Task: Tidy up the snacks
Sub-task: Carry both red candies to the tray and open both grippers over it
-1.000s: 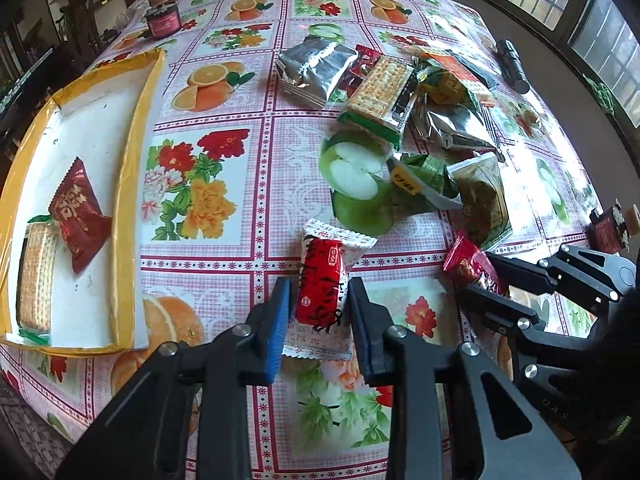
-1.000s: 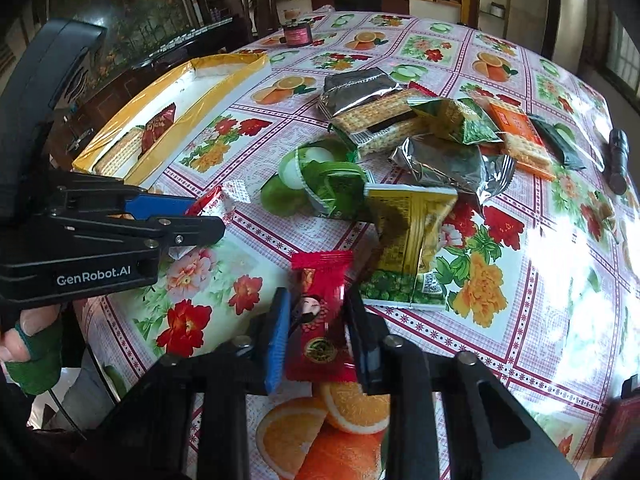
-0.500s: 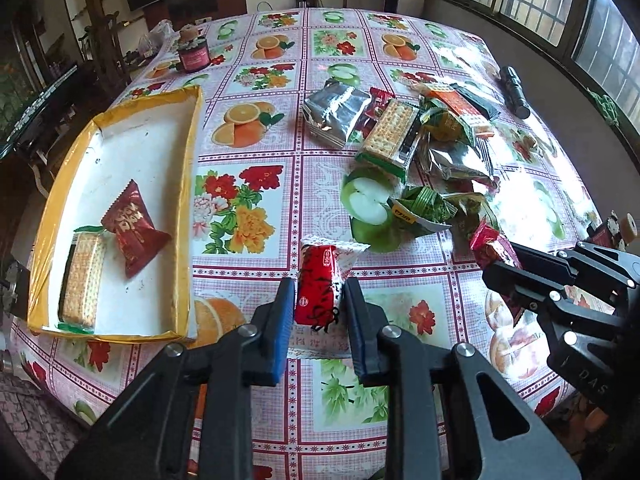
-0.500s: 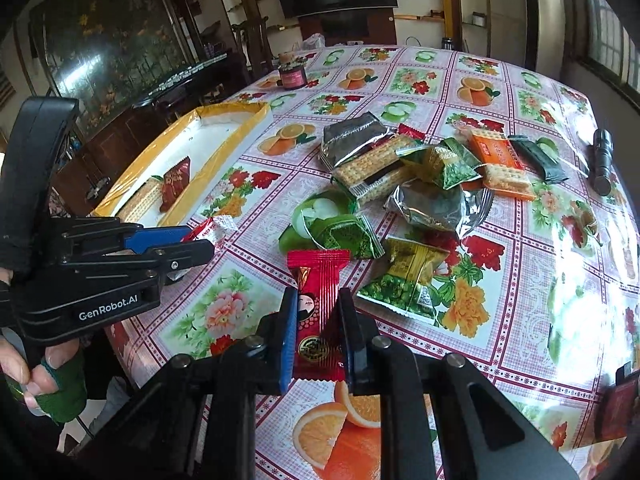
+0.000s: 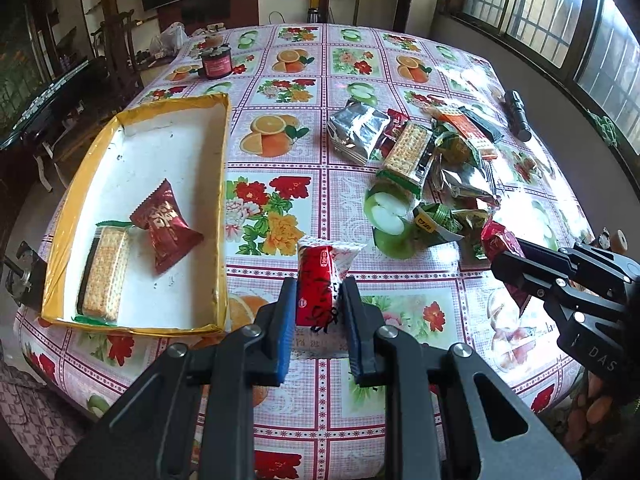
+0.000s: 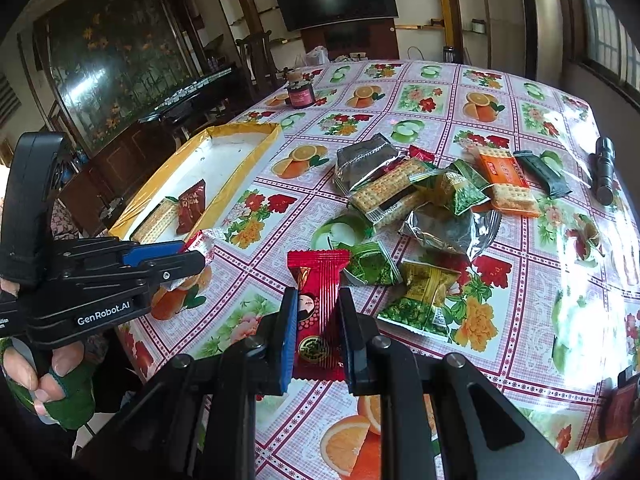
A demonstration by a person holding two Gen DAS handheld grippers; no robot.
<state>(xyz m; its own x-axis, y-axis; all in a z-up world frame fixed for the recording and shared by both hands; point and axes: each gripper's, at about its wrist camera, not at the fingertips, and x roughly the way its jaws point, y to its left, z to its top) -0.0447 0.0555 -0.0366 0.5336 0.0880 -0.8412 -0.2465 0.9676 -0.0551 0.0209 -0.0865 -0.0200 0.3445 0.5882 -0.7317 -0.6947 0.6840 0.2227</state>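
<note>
A table [image 5: 320, 168] under a cloth printed with fruit and flowers fills most of both views. In the left half of the left wrist view lies a yellow-rimmed tray [image 5: 222, 208] with a white floor; in the right wrist view it sits at middle left [image 6: 244, 184]. Inside the tray, toward its near end, a cracker pack [image 5: 105, 272] lies beside a dark red wrapped sweet [image 5: 164, 224], the two touching.

A loose pile of snacks [image 5: 420, 160] spreads over the right centre of the left wrist view and the middle of the right wrist view [image 6: 432, 200]: silver bags, cracker packs, green packets and an orange pack, many overlapping.

The left gripper [image 5: 318, 304], bottom centre of its own view, is closed narrow on a red-and-white packet [image 5: 320, 280] held upright clear of the cloth. The right gripper [image 6: 318, 320], bottom centre of its own view, is clamped on a red sweet bar [image 6: 318, 300], also off the table.

A black flashlight [image 5: 518, 116] lies at the upper right of the left wrist view, apart from the pile. A small dark jar [image 5: 217, 62] stands at the upper left, at the table's far side.
</note>
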